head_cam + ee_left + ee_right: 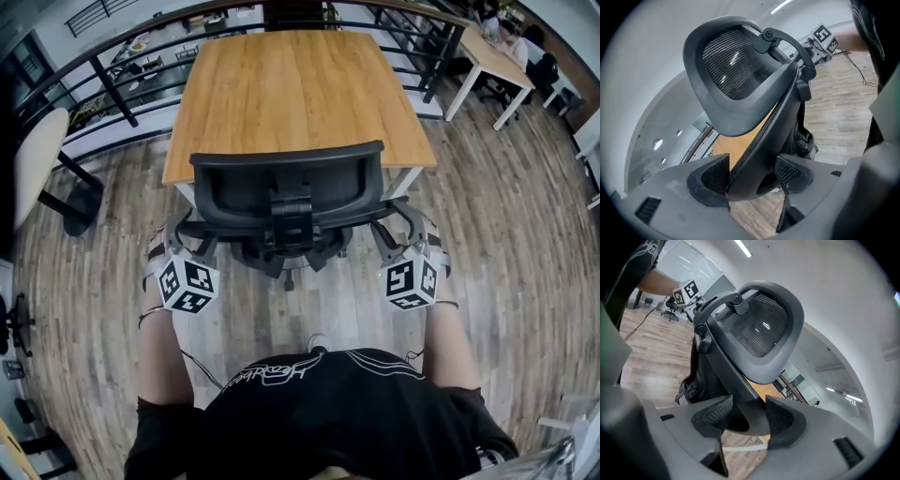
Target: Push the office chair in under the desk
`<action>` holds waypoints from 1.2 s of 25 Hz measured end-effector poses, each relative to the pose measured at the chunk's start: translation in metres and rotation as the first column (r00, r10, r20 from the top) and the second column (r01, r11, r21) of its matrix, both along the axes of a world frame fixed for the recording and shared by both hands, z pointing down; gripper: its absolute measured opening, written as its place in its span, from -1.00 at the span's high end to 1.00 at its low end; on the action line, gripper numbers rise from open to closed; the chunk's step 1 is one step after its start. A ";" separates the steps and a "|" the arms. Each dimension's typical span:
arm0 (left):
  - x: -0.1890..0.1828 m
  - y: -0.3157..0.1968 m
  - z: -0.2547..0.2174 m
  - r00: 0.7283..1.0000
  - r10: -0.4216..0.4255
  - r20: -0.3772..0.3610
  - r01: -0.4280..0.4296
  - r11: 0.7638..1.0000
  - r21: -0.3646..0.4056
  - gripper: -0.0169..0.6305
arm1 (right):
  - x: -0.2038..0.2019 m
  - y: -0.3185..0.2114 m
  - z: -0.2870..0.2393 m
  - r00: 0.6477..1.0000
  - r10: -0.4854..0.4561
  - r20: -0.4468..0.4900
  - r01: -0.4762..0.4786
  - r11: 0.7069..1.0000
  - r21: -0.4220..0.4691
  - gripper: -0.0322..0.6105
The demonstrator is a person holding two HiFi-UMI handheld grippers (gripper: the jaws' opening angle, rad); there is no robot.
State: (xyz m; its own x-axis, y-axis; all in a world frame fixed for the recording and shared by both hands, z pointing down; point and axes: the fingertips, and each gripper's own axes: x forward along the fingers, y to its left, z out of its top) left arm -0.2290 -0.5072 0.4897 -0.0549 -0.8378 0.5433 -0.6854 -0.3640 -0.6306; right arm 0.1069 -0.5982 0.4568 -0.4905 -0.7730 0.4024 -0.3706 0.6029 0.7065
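Note:
The black mesh office chair (286,187) stands with its back to me, its seat partly under the front edge of the wooden desk (300,94). My left gripper (180,242) is at the chair's left side and my right gripper (405,242) at its right side, level with the armrests. In the left gripper view the jaws (752,176) are closed on a black curved side part of the chair (736,70). The right gripper (747,416) likewise clamps a side part of the chair (764,329) between its pads.
A black railing (122,84) runs behind the desk. A white table (487,56) with seated people stands at the upper right, and a pale round stool (33,159) at the left. Wooden floor lies all around.

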 end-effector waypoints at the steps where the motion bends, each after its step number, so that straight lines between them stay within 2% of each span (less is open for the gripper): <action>1: -0.002 -0.009 -0.004 1.000 -0.005 0.000 0.005 1.000 -0.002 0.10 | -0.002 -0.010 -0.004 1.000 -0.005 0.000 0.005 1.000 -0.001 0.13; 10: -0.011 -0.060 -0.007 0.998 -0.060 -0.003 0.060 0.998 -0.006 0.09 | -0.014 -0.072 -0.008 0.998 -0.057 0.021 0.057 0.998 0.001 0.13; 16: -0.019 -0.078 -0.010 0.997 -0.078 -0.009 0.078 0.997 -0.003 0.09 | -0.022 -0.092 -0.011 0.997 -0.073 0.030 0.073 0.997 0.013 0.13; 21: -0.048 -0.120 -0.014 0.997 -0.072 -0.012 0.072 0.997 -0.004 0.09 | -0.051 -0.132 -0.017 0.998 -0.055 0.025 0.055 0.998 0.008 0.13; 30: -0.073 -0.146 -0.021 0.999 -0.051 -0.004 0.051 0.999 -0.003 0.09 | -0.072 -0.148 -0.023 1.000 -0.019 0.019 0.019 1.000 -0.001 0.13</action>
